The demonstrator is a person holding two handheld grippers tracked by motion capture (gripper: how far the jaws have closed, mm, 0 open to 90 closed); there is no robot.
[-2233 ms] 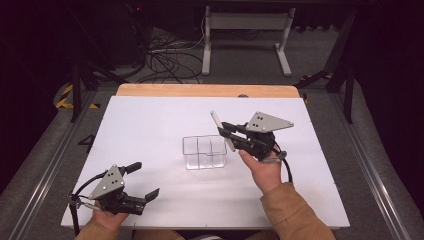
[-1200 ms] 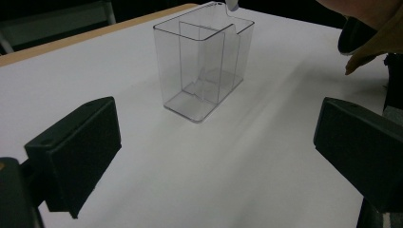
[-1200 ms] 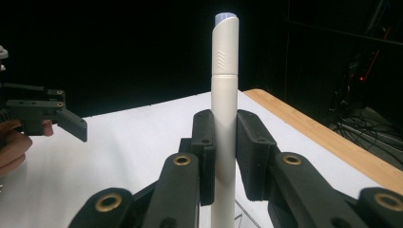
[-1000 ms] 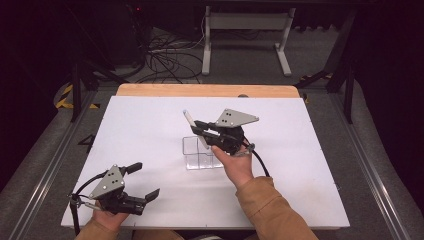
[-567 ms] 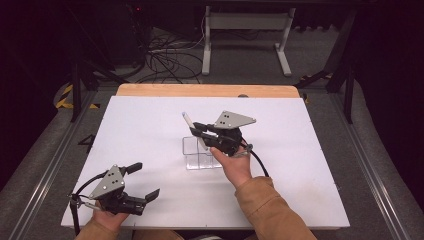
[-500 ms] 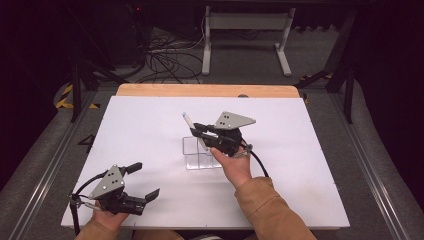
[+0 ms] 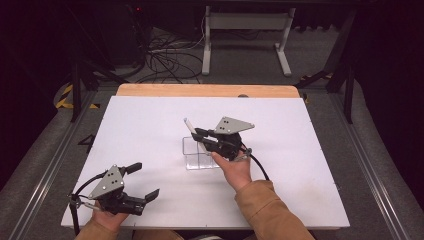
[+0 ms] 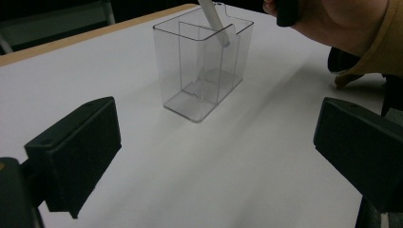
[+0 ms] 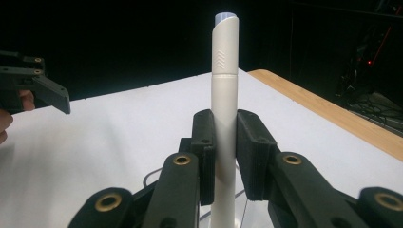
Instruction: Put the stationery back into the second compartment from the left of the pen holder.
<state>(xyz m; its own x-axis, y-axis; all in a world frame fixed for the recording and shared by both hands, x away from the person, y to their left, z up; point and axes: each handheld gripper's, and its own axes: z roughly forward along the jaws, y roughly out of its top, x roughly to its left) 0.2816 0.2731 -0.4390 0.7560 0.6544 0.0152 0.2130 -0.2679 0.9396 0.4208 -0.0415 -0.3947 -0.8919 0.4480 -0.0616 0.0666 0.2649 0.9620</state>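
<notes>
Looking down from the high view, the right gripper (image 7: 196,138) hangs over a clear plastic organizer box (image 7: 199,154) near the middle of the white table (image 7: 300,150), its jaws pinched on a white pen (image 7: 190,125) that slants up and away to the left above the box. The right hand (image 7: 232,170) and its tan sleeve (image 7: 267,210) reach in from the bottom edge. The left gripper (image 7: 142,181) sits near the table's front left corner, well apart from the box, its jaws spread wide with nothing between them.

From the left gripper view, the two black jaws stand far apart at either side. Beyond them the clear box (image 8: 203,61) rests upright on the table, showing inner dividers. The pen's lower end (image 8: 215,21) dips into the top of a far compartment, tilted.

From the right gripper view, the pen (image 9: 224,104) rises between the two pads (image 9: 251,156), clamped on both sides. The left gripper (image 9: 28,83) shows at the left edge.
</notes>
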